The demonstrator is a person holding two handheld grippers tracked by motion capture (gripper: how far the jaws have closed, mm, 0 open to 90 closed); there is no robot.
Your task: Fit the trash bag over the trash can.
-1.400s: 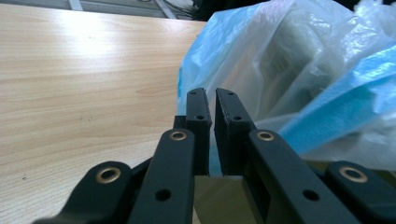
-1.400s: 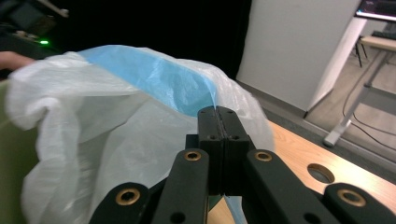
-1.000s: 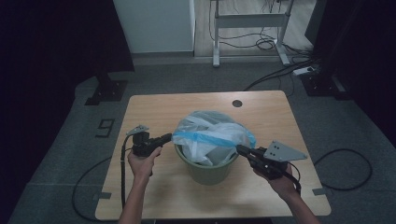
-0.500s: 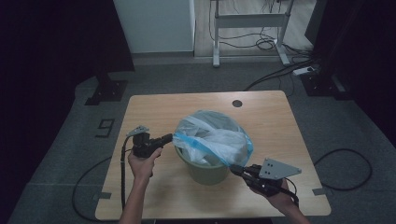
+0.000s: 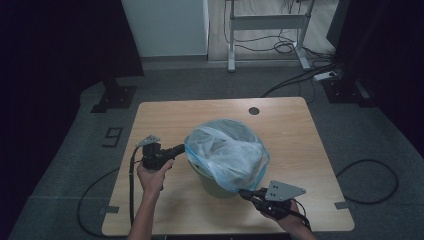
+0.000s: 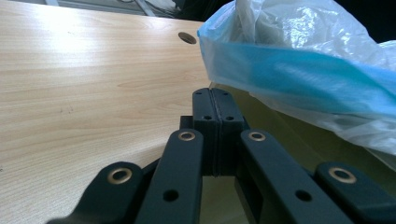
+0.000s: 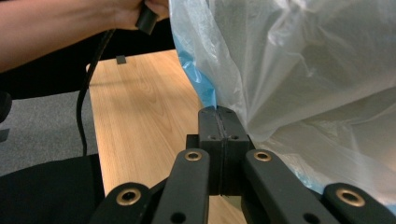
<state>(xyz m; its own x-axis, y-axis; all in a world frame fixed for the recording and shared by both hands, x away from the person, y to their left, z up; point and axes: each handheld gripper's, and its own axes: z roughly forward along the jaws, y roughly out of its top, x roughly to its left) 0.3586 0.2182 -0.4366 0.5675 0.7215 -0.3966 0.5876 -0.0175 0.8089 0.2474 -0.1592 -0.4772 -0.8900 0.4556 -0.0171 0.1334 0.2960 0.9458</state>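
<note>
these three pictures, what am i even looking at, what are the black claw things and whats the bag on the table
There is no robot here. A person holds a hand-held claw in each hand, and each claw carries its own camera.

The high view is taken from above the person, looking down on a wooden table. On it stands a green bin lined with a translucent plastic bag that has a blue band along its edge.

The left claw is at the bag's left side. In the left gripper view its jaws are pressed together at the bag's edge; whether they pinch plastic cannot be told.

The right claw is at the near right side. In the right gripper view its jaws are shut on the bag's edge, pulling it out and down over the bin.
</note>
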